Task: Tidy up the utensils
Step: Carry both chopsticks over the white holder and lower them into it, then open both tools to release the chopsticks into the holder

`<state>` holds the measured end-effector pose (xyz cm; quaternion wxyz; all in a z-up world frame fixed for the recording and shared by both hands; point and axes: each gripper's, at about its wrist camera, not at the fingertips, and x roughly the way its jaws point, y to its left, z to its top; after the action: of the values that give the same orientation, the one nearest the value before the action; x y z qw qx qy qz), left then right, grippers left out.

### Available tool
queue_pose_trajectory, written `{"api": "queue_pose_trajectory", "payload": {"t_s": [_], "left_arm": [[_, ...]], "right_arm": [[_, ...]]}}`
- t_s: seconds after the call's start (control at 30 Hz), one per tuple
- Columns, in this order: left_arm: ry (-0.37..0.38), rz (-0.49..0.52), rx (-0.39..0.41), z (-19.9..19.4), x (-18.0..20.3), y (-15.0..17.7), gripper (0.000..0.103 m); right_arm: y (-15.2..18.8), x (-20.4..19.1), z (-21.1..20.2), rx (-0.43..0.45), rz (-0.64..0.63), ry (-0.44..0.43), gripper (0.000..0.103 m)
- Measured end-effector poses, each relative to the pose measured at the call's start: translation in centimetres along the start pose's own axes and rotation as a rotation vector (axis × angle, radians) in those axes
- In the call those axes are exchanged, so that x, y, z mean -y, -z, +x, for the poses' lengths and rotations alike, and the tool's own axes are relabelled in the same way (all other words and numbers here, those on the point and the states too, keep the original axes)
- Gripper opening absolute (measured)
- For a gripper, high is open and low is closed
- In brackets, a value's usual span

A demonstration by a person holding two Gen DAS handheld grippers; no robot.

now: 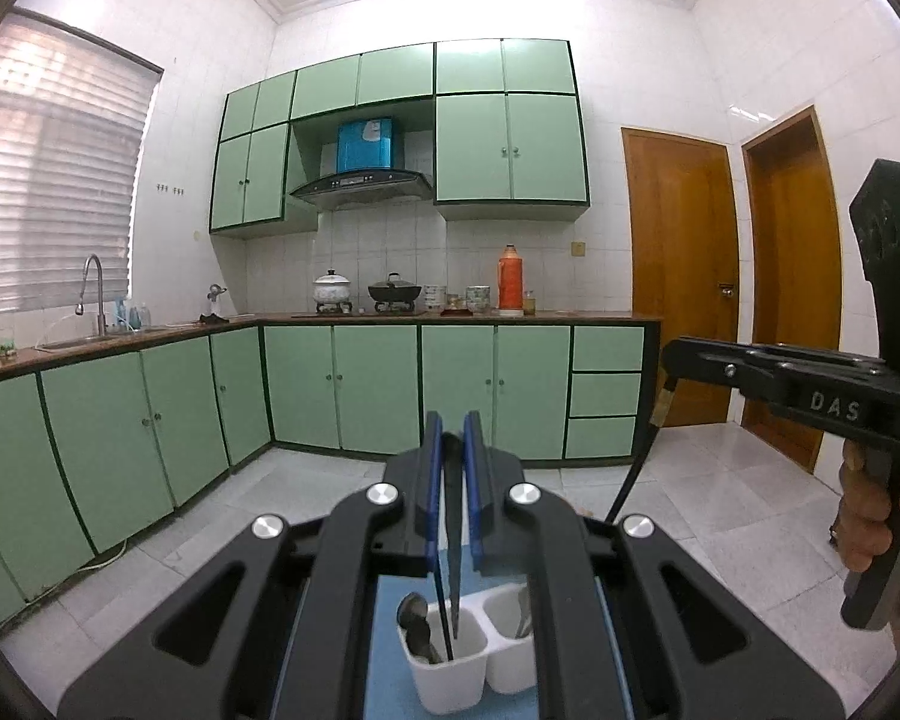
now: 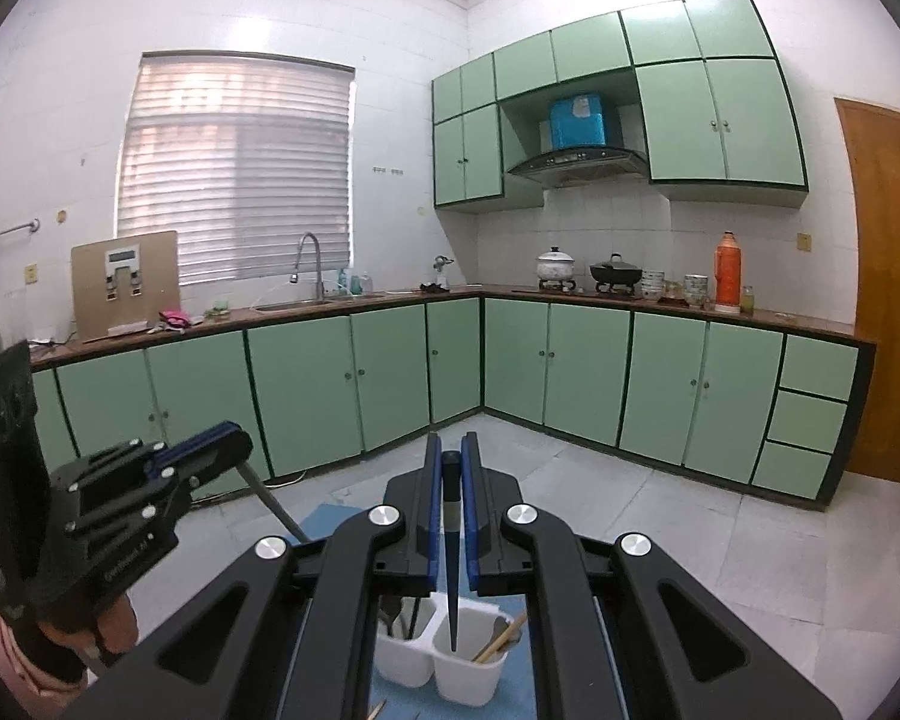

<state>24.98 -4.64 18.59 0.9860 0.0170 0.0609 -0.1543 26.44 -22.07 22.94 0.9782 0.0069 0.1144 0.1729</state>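
A white two-compartment utensil holder (image 1: 450,672) stands on a blue mat (image 1: 384,642), low in both wrist views (image 2: 444,669). My left gripper (image 1: 453,450) is shut on a dark utensil (image 1: 453,570) that hangs tip-down over the holder's left compartment, which holds spoons (image 1: 414,621). My right gripper (image 2: 450,462) is shut on a dark chopstick (image 2: 452,576) that hangs tip-down over the right compartment, which holds wooden chopsticks (image 2: 498,639). Each gripper shows in the other's view: the right (image 1: 666,354), the left (image 2: 234,438).
Green kitchen cabinets (image 1: 378,387) and a brown countertop (image 1: 510,317) line the far walls, with a sink (image 2: 294,303), pots (image 1: 393,291) and an orange thermos (image 1: 510,283). Wooden doors (image 1: 681,276) stand at the right. Pale tiled floor (image 2: 660,540) lies below.
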Motion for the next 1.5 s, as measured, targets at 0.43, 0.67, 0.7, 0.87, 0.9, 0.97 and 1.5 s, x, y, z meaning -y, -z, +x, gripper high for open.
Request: {"api": "queue_pose_trajectory", "payload": {"t_s": [0.43, 0.67, 0.7, 0.87, 0.9, 0.97, 1.5], "left_arm": [[-0.006, -0.026, -0.148, 8.2, -1.0, 4.9, 0.006], [-0.006, -0.041, -0.218, 10.7, -2.1, 7.4, 0.006], [-0.005, -0.046, -0.229, 11.0, -2.3, 7.7, 0.006], [-0.025, -0.052, -0.239, 11.9, -3.1, 8.4, 0.007], [-0.019, -0.06, -0.24, 11.9, -3.3, 8.4, 0.006], [-0.022, -0.057, -0.239, 11.8, -3.4, 8.5, 0.007], [-0.035, -0.079, -0.236, 11.4, -3.7, 7.9, 0.039]], "right_arm": [[5.5, 3.0, 8.9, -0.133, 0.09, -0.001, 0.006], [8.0, 3.6, 11.3, -0.183, 0.112, -0.005, 0.006], [8.2, 3.6, 11.7, -0.189, 0.115, -0.004, 0.006], [9.8, 4.0, 13.1, -0.227, 0.133, 0.008, 0.006], [10.0, 4.0, 13.2, -0.222, 0.134, 0.013, 0.006], [10.0, 4.3, 13.3, -0.22, 0.14, 0.018, 0.007], [9.4, 4.1, 13.3, -0.219, 0.1, 0.075, 0.015]]}}
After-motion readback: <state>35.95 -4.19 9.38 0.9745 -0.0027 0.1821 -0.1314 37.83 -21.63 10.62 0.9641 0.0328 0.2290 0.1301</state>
